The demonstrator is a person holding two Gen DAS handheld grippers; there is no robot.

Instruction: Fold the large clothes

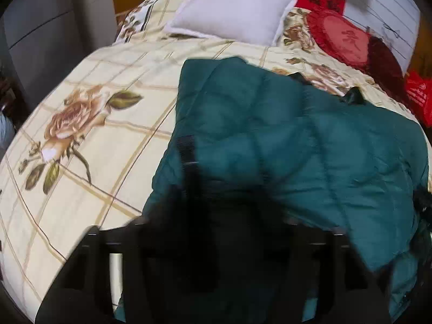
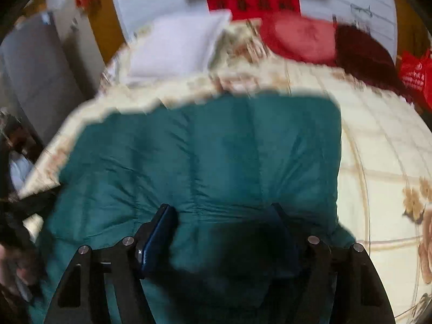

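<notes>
Both tools low over jacket

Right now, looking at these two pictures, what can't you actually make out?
- Left hand-held gripper, left wrist view: motion blur hides whether it is open.
- Green quilted garment: its near end is hidden behind both grippers, so its type is unclear.
- Red banner, right wrist view: writing blurred.
- Right hand-held gripper: its right finger is smeared.

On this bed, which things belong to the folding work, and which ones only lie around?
For the job:
- dark green quilted padded coat
- left gripper
- right gripper

Just lying about:
- white square pillow
- red heart-shaped frilled cushion
- cream floral bedspread
- red plastic bag
</notes>
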